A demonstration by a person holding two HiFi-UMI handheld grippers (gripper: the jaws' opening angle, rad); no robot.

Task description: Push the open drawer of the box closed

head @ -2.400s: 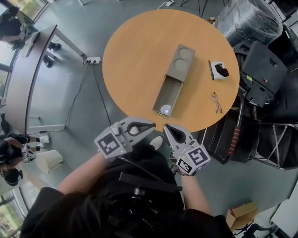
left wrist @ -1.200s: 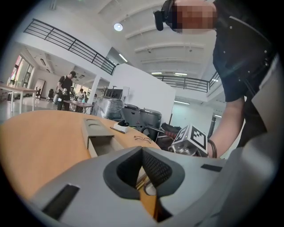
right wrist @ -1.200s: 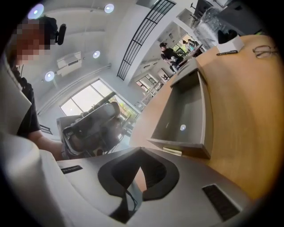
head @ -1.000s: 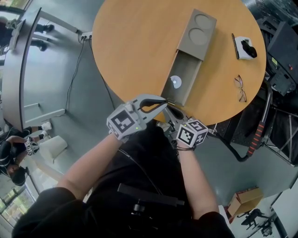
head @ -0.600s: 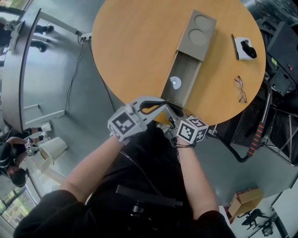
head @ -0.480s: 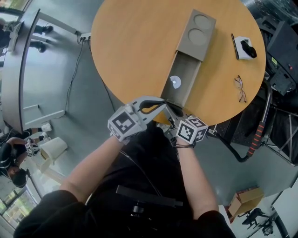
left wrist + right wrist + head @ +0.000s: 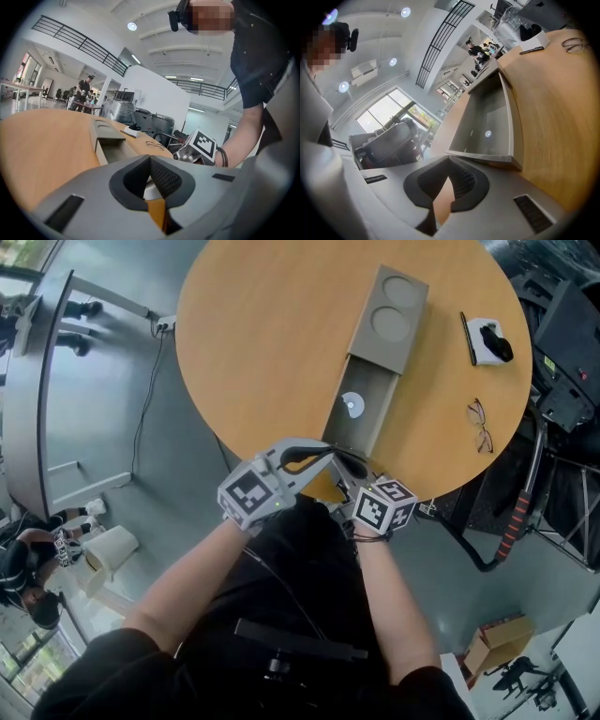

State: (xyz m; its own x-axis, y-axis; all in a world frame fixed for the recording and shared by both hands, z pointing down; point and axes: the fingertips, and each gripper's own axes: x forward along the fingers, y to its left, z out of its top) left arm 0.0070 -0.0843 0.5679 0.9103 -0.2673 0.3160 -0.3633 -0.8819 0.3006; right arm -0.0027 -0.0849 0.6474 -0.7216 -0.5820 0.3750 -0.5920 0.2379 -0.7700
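The grey rectangular box (image 7: 389, 320) is lying on the round wooden table (image 7: 272, 343), its open drawer (image 7: 373, 390) being extended toward the near edge with a small white disc (image 7: 352, 405) inside. The left gripper (image 7: 150, 159) and right gripper (image 7: 450, 159) are being held side by side just at the drawer front, each with jaws pressed together on nothing.

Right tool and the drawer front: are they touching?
Cannot tell. In the right gripper view the right tool overlaps the drawer at its front lip, showing neither gap nor contact; the head view covers that spot.
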